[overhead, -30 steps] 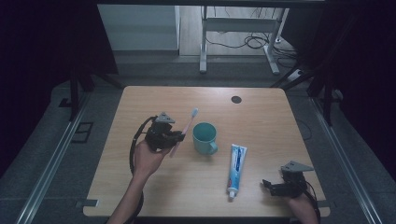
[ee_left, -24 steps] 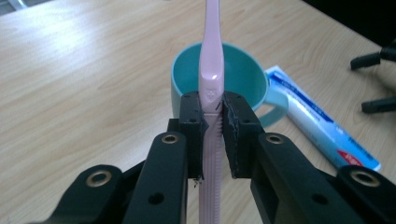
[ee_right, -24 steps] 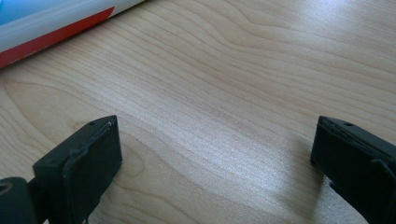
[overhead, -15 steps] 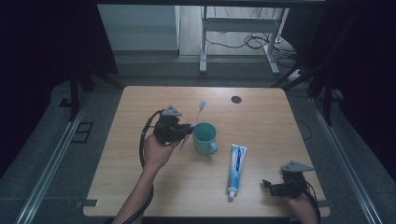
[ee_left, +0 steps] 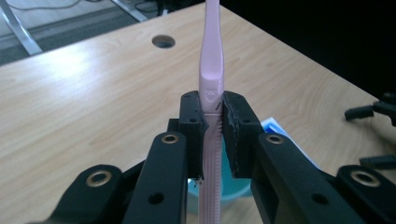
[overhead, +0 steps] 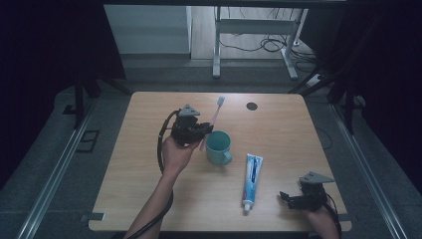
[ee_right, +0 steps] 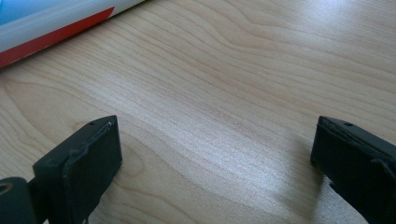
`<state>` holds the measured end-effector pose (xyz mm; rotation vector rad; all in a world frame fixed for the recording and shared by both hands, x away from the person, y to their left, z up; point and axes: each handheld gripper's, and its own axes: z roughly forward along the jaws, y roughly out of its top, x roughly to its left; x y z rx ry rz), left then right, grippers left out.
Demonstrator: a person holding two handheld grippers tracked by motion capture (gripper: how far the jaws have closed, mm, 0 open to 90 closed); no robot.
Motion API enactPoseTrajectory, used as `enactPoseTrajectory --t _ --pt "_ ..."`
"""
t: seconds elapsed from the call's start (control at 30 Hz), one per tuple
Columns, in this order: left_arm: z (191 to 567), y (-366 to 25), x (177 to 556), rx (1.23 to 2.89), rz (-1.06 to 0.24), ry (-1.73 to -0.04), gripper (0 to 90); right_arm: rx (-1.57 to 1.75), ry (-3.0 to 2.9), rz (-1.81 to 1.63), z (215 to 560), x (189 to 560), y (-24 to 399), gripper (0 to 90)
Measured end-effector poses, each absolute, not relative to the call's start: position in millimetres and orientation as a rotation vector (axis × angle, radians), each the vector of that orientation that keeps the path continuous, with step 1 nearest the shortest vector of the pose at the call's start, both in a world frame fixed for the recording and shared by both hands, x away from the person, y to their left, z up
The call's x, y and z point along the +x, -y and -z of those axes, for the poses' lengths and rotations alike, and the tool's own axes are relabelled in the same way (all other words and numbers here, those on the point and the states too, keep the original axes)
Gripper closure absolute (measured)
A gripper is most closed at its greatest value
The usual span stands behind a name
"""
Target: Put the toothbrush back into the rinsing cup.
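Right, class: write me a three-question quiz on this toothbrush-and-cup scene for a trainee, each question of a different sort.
1. True or false: the left gripper is shut on the pink toothbrush.
2. Which lies nearest the right gripper? A the teal cup; B the toothpaste tube; C the round hole in the table.
3. In a word or two: how do the right gripper's fingers stand, and is anything between them?

Key
1. True: the pads press its handle from both sides.
2. B.
3. Wide apart, nothing but bare table between them.
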<state>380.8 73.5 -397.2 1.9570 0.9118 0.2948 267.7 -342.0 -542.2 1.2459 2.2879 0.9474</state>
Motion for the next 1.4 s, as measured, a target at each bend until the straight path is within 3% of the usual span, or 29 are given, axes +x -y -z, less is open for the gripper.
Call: enactPoseTrajectory --t 0.67,1.4 --pt "413 -31 396 1.963 -0.383 -0.89 78.6 1.246 -2.288 -0.948 542 268 342 1.6" --pt "453 -30 391 1.953 -0.354 -0.952 78.5 1.246 -2.288 -0.948 542 268 342 1.6"
